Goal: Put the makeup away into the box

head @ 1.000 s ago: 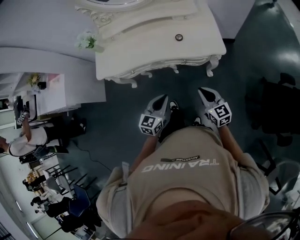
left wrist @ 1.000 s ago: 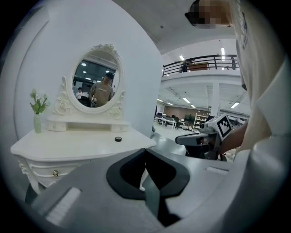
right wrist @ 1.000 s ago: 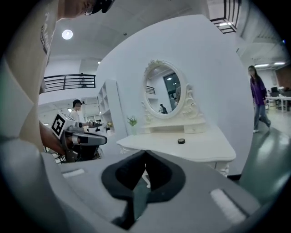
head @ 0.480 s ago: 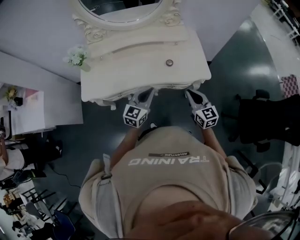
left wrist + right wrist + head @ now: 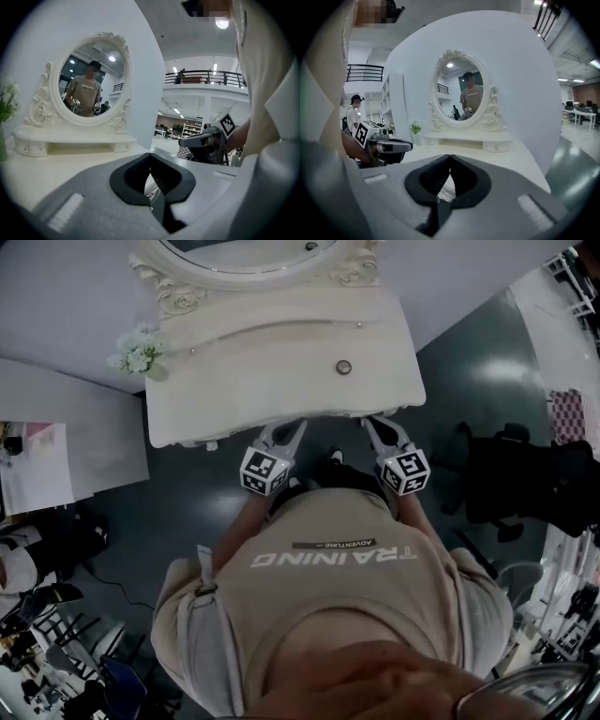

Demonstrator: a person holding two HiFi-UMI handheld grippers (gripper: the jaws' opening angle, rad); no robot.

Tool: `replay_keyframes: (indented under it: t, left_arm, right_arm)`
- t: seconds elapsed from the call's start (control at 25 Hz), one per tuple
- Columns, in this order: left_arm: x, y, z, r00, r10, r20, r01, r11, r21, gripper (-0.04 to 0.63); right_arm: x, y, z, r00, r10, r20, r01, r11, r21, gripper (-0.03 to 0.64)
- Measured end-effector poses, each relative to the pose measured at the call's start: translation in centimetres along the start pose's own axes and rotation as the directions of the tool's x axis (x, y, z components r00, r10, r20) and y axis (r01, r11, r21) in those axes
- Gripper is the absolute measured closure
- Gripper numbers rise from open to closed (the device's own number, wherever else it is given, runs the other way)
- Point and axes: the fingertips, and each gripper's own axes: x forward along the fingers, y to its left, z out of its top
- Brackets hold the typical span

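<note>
I stand at a cream dressing table (image 5: 234, 390) with an oval mirror (image 5: 244, 254). A small round item (image 5: 344, 367) lies on its top, right of centre; no box or other makeup shows. My left gripper (image 5: 284, 430) and right gripper (image 5: 378, 425) reach the table's front edge, side by side. In the left gripper view the left gripper (image 5: 150, 154) has its jaws closed tip to tip with nothing between them, and the right gripper (image 5: 206, 140) shows beside it. In the right gripper view the right gripper (image 5: 450, 157) is likewise shut and empty.
A vase of white flowers (image 5: 138, 350) stands at the table's left end. A white wall runs behind the mirror. A low white partition (image 5: 66, 427) stands left of the table, and dark chairs (image 5: 511, 484) on the grey floor to the right.
The dressing table has come closer in the head view. Both grippers have moved forward from over the floor to the table's front edge, still shut.
</note>
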Motion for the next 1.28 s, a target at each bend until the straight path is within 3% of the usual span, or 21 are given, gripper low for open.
replay_keyframes:
  t: [0.12, 0.56, 0.68, 0.84, 0.96, 1.04, 1.28]
  left_arm:
    - [2.4, 2.0, 0.0, 1.000, 0.016, -0.025, -0.017, 1.000, -0.009, 0.589]
    - [14.2, 8.0, 5.1, 0.991, 0.092, -0.096, -0.087, 0.994, 0.063, 0.588]
    - [16.8, 9.9, 5.6, 0.983, 0.146, -0.116, -0.145, 0.989, 0.014, 0.588]
    - [18.9, 10.6, 5.4, 0.969, 0.200, -0.147, -0.196, 0.980, 0.039, 0.588]
    - [20.5, 11.7, 6.5, 0.968, 0.221, -0.121, -0.228, 0.972, -0.049, 0.589]
    - [20.9, 12.5, 7.0, 0.964, 0.247, -0.100, -0.257, 0.962, -0.097, 0.588]
    - [20.9, 14.8, 7.2, 0.964, 0.256, -0.079, -0.263, 0.960, -0.101, 0.588]
  right_arm:
    - [2.2, -2.8, 0.2, 1.000, 0.005, -0.007, -0.005, 1.000, 0.011, 0.614]
    - [11.2, -16.1, 2.3, 0.998, 0.066, -0.002, -0.066, 0.998, 0.010, 0.614]
    - [14.2, -19.7, 2.6, 0.995, 0.102, -0.017, -0.101, 0.993, 0.057, 0.614]
    - [17.6, -23.8, 2.8, 0.992, 0.108, -0.059, -0.107, 0.994, 0.022, 0.614]
    - [20.2, -26.4, 1.9, 0.986, 0.111, -0.122, -0.106, 0.993, 0.047, 0.612]
    - [21.4, -27.1, 1.1, 0.981, 0.111, -0.162, -0.105, 0.993, 0.047, 0.548]
    - [24.6, -27.9, -0.7, 0.972, 0.032, -0.232, -0.015, 0.997, 0.076, 0.507]
